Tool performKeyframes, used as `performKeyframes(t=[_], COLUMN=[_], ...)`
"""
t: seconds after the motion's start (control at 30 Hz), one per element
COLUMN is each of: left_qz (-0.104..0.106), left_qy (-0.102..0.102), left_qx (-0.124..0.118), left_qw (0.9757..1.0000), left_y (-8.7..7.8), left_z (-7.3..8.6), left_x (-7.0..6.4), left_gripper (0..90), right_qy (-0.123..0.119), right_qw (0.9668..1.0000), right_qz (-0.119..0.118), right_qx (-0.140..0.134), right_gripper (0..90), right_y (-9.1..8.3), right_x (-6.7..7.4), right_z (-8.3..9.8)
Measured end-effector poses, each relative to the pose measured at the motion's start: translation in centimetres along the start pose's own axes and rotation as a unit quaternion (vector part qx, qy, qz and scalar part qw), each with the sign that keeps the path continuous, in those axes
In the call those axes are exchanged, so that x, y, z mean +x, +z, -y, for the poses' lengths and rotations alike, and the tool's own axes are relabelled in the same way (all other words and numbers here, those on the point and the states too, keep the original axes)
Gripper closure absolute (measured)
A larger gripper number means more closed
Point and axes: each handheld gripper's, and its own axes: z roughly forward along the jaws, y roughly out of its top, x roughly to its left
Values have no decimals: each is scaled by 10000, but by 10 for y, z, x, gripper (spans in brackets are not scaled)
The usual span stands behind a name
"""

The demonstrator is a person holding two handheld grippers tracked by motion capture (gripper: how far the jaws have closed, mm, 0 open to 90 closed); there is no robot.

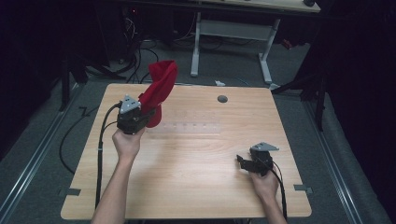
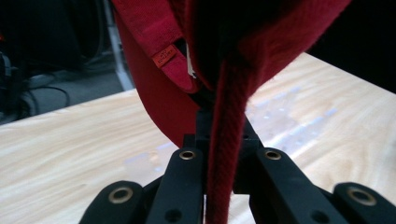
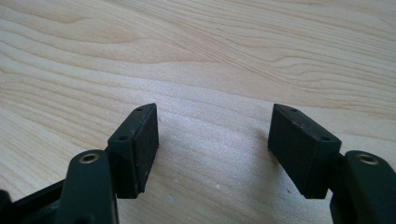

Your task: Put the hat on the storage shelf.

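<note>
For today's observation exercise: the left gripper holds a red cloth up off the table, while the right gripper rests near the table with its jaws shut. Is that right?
Not quite. The right gripper has its jaws open with nothing between them, as the right gripper view shows. The rest stands: the left gripper holds the red cloth up off the table.

Light wooden table (image 1: 196, 177) with a small grey round cap (image 1: 222, 99) near its far edge, grey floor (image 1: 42, 140) around, white-legged desk (image 1: 233, 32) beyond, black cables (image 1: 135, 56) underneath.
</note>
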Motion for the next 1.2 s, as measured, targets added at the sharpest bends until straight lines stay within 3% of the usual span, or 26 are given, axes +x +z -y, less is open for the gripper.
performKeyframes(t=[0.2, 0.83, 1.2], left_qz=[-70, -342, -422], left_qy=[-58, 12, -192], left_qx=[-88, 23, -51], left_qw=[9999, 9994, 9989], left_y=[5, 17, 23], left_z=[0, 11, 19], left_x=[7, 25, 30], left_gripper=[854, 853, 853], right_qy=[-1, -6, -3], right_qw=[10000, 10000, 10000], right_qz=[2, -9, -8], right_qx=[0, 1, 1], right_gripper=[337, 337, 337], right_y=[0, 0, 0], right_x=[0, 0, 1], right_z=[0, 0, 0])
